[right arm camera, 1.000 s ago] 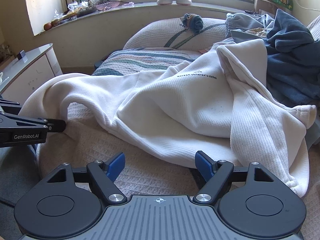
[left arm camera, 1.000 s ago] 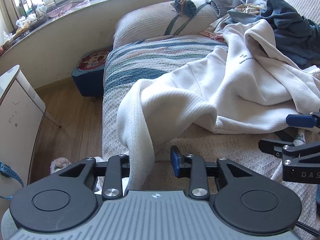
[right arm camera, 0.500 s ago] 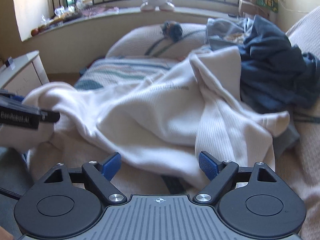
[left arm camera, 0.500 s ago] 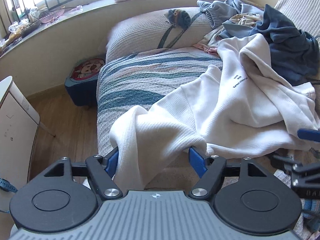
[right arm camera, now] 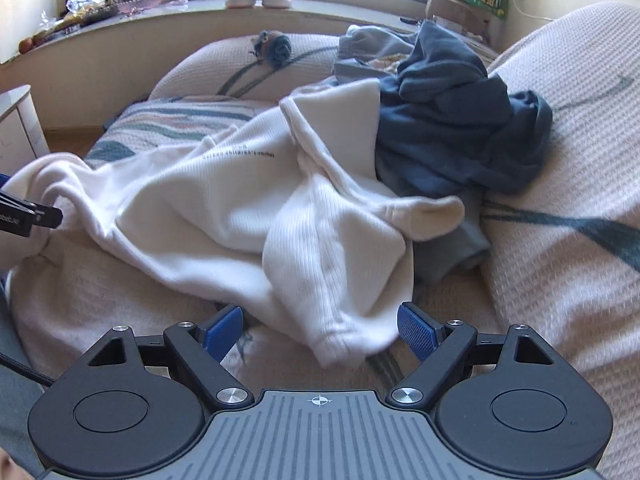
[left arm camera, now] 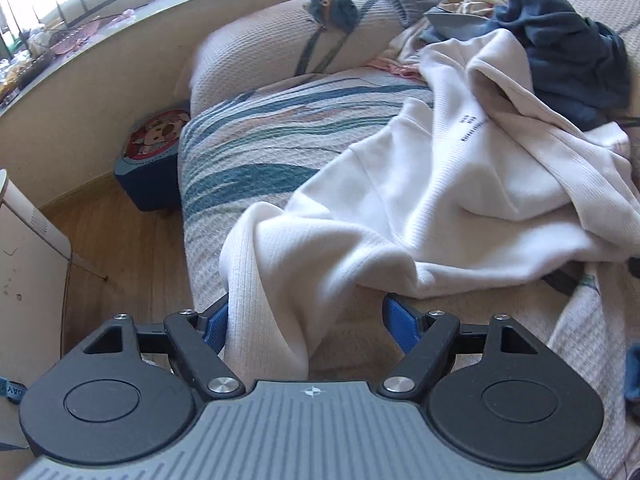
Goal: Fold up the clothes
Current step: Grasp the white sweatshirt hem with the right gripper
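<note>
Since one second ago the left gripper [left arm camera: 306, 322] has let go of the sleeve it was pinching: its jaws are opening now, and the ribbed cuff end of the white waffle-knit sweatshirt [left arm camera: 460, 200] hangs loose between the blue pads, close to the left pad [left arm camera: 214, 326] but not pressed by either. Over the same time the right gripper [right arm camera: 320, 330] has moved toward the other white sleeve [right arm camera: 336, 280], whose cuff now lies just in front of its jaws, which stand fully wide and hold nothing. From the grippers outward, the sweatshirt lies crumpled across the pale knitted bedcover [right arm camera: 560, 160], its body ahead of both grippers, its left sleeve falling over the bed edge toward the wooden floor [left arm camera: 120, 248]. Beyond it, far and to the right, there is a heap of dark blue garments [right arm camera: 460, 132], and further a striped pillow [left arm camera: 272, 48] under the window sill. I judge the step in hand is to spread the sweatshirt flat before any fold. To do it well, each gripper should take its sleeve near the cuff, with only one layer between the pads, and pull outward evenly, so the body opens without dragging the blue pile along.
</note>
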A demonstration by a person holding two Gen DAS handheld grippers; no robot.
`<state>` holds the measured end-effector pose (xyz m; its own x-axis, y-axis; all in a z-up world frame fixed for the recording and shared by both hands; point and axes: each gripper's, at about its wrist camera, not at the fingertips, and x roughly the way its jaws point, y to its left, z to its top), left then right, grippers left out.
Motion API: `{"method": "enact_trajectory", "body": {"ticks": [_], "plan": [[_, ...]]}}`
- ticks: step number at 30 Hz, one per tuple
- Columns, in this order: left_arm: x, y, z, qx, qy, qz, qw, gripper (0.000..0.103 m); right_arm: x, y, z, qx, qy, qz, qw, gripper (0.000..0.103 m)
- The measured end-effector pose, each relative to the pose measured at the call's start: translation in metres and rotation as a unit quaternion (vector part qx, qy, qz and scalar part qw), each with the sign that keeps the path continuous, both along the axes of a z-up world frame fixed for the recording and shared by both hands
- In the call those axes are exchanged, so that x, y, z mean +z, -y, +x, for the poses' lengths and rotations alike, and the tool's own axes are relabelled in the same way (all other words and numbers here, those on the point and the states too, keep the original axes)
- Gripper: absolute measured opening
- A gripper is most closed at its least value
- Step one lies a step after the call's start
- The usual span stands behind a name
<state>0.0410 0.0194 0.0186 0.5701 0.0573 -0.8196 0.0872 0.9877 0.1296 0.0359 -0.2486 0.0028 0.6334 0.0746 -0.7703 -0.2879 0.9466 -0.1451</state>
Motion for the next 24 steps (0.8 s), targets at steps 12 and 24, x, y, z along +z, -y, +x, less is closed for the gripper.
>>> {"method": "enact_trajectory", "body": {"ticks": [12, 24], "plan": [[0.005, -0.003, -0.026, 0.001, 0.0, 0.016, 0.9999, 0.077, -0.004, -0.004, 0.026, 0.004, -0.001, 0.013, 1.0, 0.01], [0.007, -0.011, -0.027, 0.01, 0.011, 0.016, 0.9998, 0.077, 0.081, 0.053, 0.135, -0.074, 0.145, -0.073, 0.984, 0.01]]}}
